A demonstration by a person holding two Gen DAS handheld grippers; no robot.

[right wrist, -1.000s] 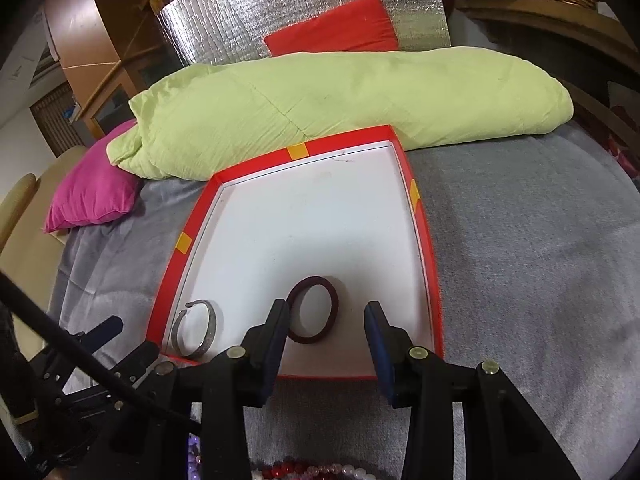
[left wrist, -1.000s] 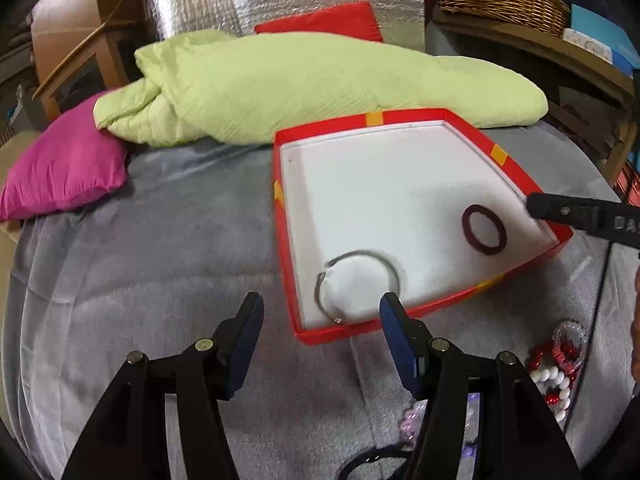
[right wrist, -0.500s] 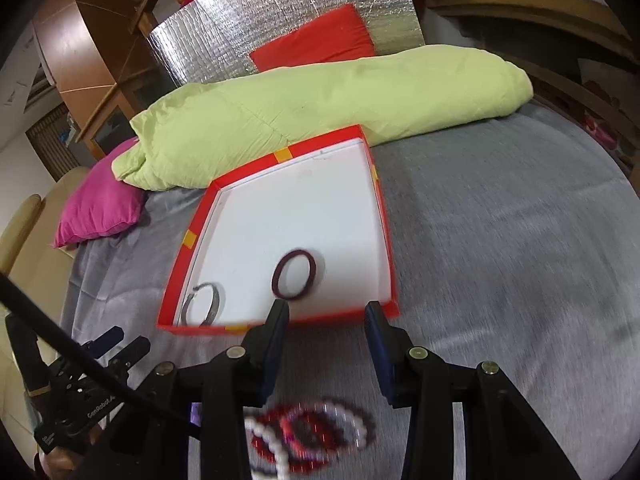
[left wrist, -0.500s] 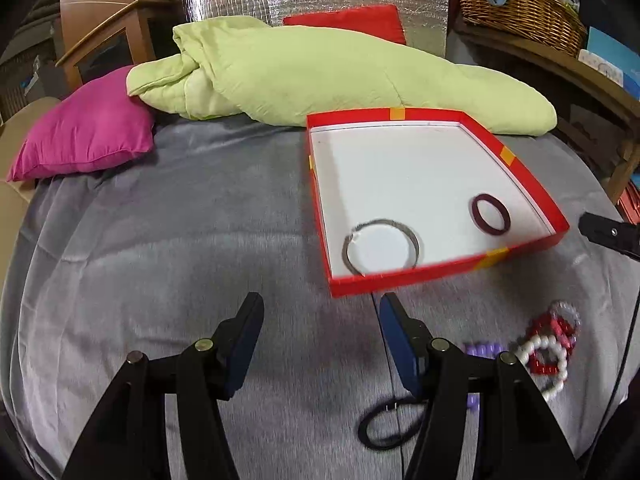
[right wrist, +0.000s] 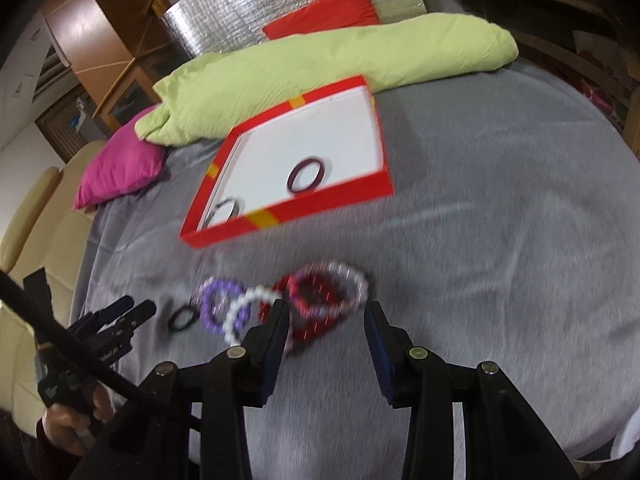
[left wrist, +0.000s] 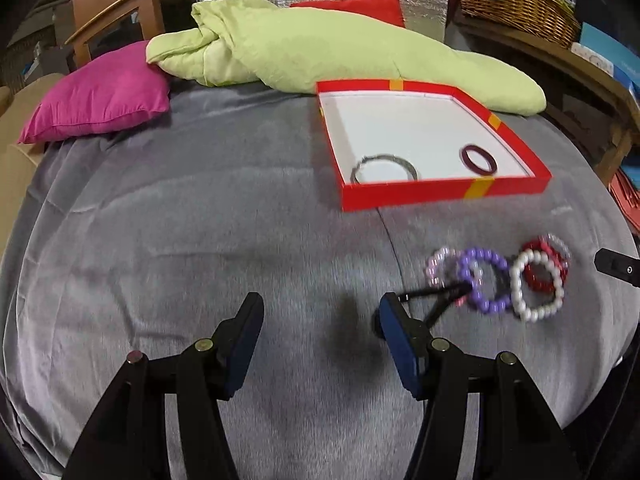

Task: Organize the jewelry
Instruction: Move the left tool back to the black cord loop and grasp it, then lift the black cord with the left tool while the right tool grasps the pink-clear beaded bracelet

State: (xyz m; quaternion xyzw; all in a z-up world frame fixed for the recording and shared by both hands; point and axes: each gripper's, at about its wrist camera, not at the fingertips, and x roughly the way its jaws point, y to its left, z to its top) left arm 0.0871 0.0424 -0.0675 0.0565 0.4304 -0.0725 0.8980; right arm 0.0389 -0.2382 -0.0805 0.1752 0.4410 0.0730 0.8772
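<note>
A red box (left wrist: 440, 194) (right wrist: 320, 210) with a white floor lies on the grey cover. In it lie a silver bangle (left wrist: 383, 167) (right wrist: 226, 210) and a dark maroon bangle (left wrist: 478, 159) (right wrist: 306, 175). In front of the box is a cluster of bead bracelets: purple (left wrist: 486, 280) (right wrist: 218, 300), white (left wrist: 536, 285) (right wrist: 244, 314), red (left wrist: 546, 266) (right wrist: 316, 300), pink (left wrist: 438, 266), plus a black ring (left wrist: 434, 300) (right wrist: 182, 319). My left gripper (left wrist: 320, 320) is open and empty, left of the cluster. My right gripper (right wrist: 326, 322) is open and empty just before the red bracelets.
A lime green quilt (left wrist: 340, 52) (right wrist: 340, 64) lies behind the box. A magenta cushion (left wrist: 100, 96) (right wrist: 120, 164) sits at far left, a red cushion (left wrist: 360, 6) and silver foil panel (right wrist: 288, 0) behind. A wicker basket (left wrist: 516, 0) stands on a shelf at right.
Both grippers have pulled back from the box toward me. The bracelet cluster has come into full view. Both stay open and empty.
</note>
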